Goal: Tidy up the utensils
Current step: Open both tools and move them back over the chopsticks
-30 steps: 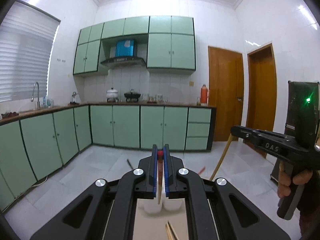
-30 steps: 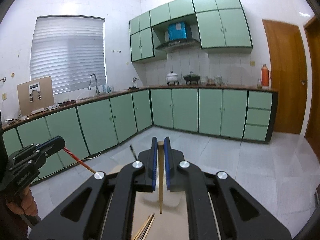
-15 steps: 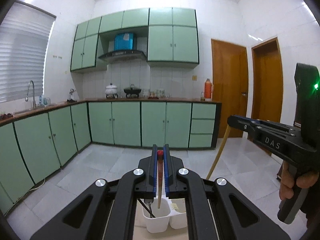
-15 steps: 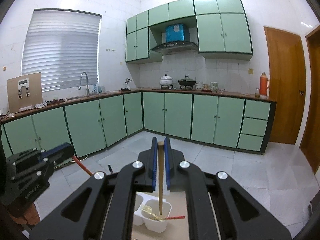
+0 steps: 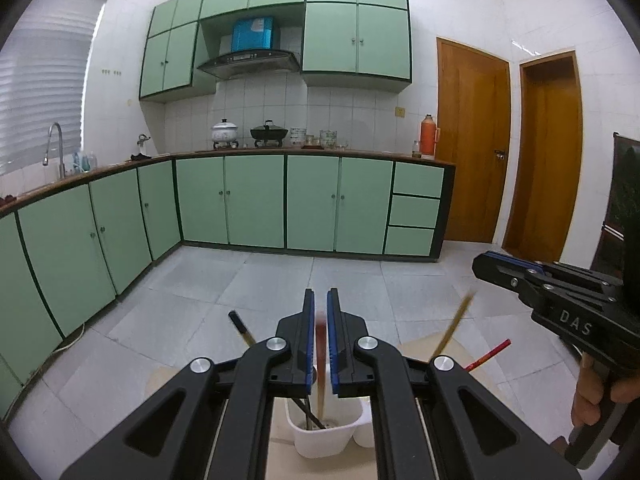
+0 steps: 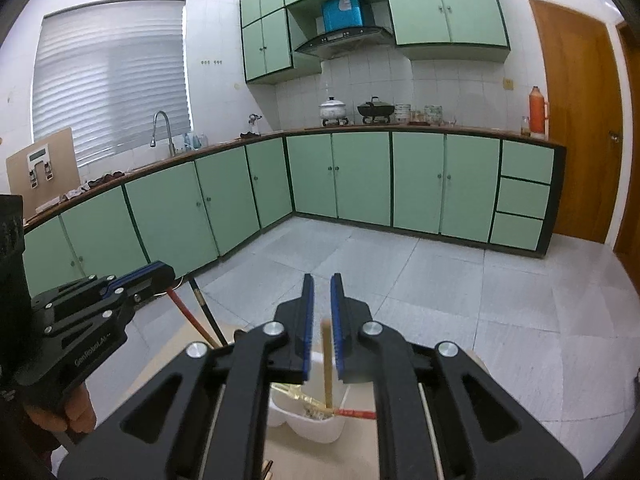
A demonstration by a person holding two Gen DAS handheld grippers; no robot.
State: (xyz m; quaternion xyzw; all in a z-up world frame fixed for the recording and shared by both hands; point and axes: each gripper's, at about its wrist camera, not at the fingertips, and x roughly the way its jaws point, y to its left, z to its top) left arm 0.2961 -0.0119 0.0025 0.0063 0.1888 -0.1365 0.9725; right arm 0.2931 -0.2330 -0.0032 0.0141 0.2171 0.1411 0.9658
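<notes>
A white two-cup utensil holder (image 5: 325, 436) (image 6: 316, 424) stands on a tan board. My left gripper (image 5: 321, 300) has its jaws slightly apart; a red-tipped chopstick (image 5: 320, 356), blurred, drops between them into the left cup beside a dark chopstick (image 5: 244, 330). My right gripper (image 6: 322, 284) is open; a tan wooden chopstick (image 6: 327, 364) stands loose between its jaws with its tip in the right cup, where a red-handled utensil (image 6: 354, 413) lies. From the left wrist view the right gripper (image 5: 486, 266) shows with the tan chopstick (image 5: 454, 328) falling below it.
The tan board (image 6: 320, 460) holds more chopsticks at its near edge. Grey tiled floor (image 6: 440, 280) spreads beyond. Green cabinets (image 5: 256, 204) run along the back and left walls. Two wooden doors (image 5: 472, 140) are at the right.
Both grippers tipped down over the holder. Both jaws opened and let go: the red-tipped chopstick slides into the left cup, the tan one into the right cup.
</notes>
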